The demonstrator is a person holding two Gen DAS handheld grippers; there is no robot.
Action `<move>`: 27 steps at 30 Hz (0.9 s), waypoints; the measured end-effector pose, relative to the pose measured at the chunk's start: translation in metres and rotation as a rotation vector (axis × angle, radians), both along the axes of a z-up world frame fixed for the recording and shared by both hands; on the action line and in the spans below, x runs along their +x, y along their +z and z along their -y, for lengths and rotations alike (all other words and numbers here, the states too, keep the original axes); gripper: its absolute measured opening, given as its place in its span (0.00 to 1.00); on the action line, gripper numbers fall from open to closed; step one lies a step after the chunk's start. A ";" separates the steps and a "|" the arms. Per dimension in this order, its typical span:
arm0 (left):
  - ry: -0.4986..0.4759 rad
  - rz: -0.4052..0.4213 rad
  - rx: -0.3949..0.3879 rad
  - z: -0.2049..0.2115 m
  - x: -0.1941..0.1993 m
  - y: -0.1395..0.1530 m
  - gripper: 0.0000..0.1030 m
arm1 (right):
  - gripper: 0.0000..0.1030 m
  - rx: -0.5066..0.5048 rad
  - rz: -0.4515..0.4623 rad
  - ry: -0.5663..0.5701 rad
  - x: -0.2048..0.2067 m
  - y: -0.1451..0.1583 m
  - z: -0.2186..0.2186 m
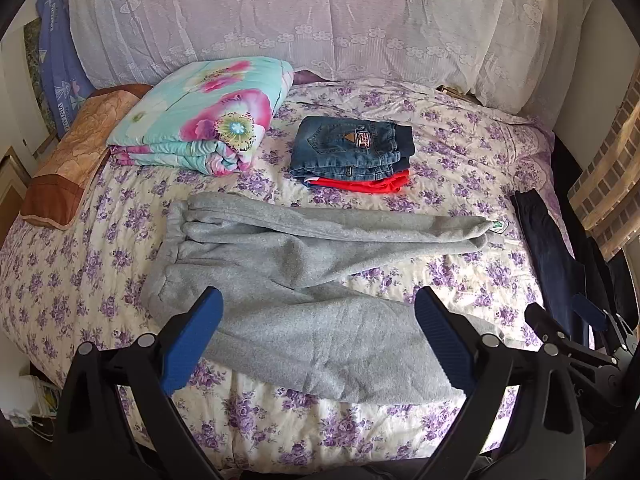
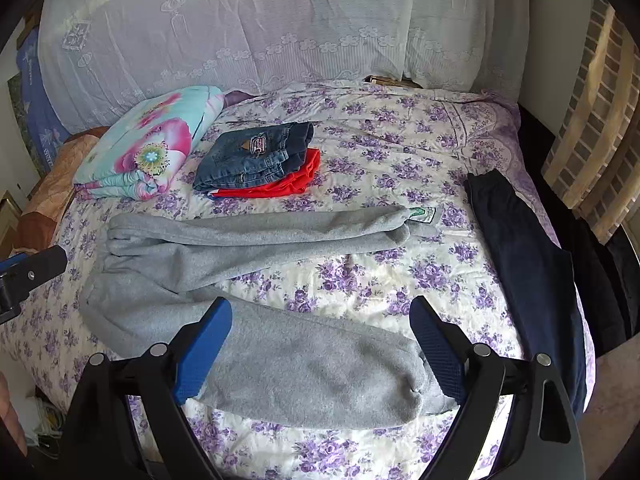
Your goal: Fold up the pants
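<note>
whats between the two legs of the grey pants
Only bare floral bedsheet: the grey pants lie spread in a V, legs apart toward the cuffs, with nothing lying in the gap. The right wrist view shows it best.

bedroom, likely home | bed (image 1: 460, 128) | folded quilt (image 1: 200, 120) | lace cover (image 1: 320, 20)

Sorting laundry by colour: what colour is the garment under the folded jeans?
Bright red, lying beneath the jeans; clearest in the right wrist view.
</note>
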State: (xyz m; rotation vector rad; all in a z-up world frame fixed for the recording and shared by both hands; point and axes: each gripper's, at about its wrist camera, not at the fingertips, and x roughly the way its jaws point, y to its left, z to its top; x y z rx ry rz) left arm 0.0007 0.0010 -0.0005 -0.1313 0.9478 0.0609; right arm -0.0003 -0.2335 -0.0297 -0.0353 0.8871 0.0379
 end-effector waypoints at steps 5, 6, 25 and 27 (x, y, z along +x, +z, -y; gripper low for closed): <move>0.001 -0.003 0.001 -0.004 -0.003 -0.005 0.91 | 0.88 0.000 -0.001 0.001 0.000 0.000 0.000; 0.002 -0.003 0.001 -0.005 -0.003 -0.005 0.91 | 0.88 0.000 0.000 0.001 0.000 0.000 0.000; 0.001 -0.006 0.004 -0.004 -0.002 -0.005 0.91 | 0.88 0.001 -0.002 0.000 0.001 0.000 0.002; 0.001 -0.006 0.003 -0.004 -0.002 -0.004 0.91 | 0.88 0.001 -0.002 0.001 0.001 0.000 0.002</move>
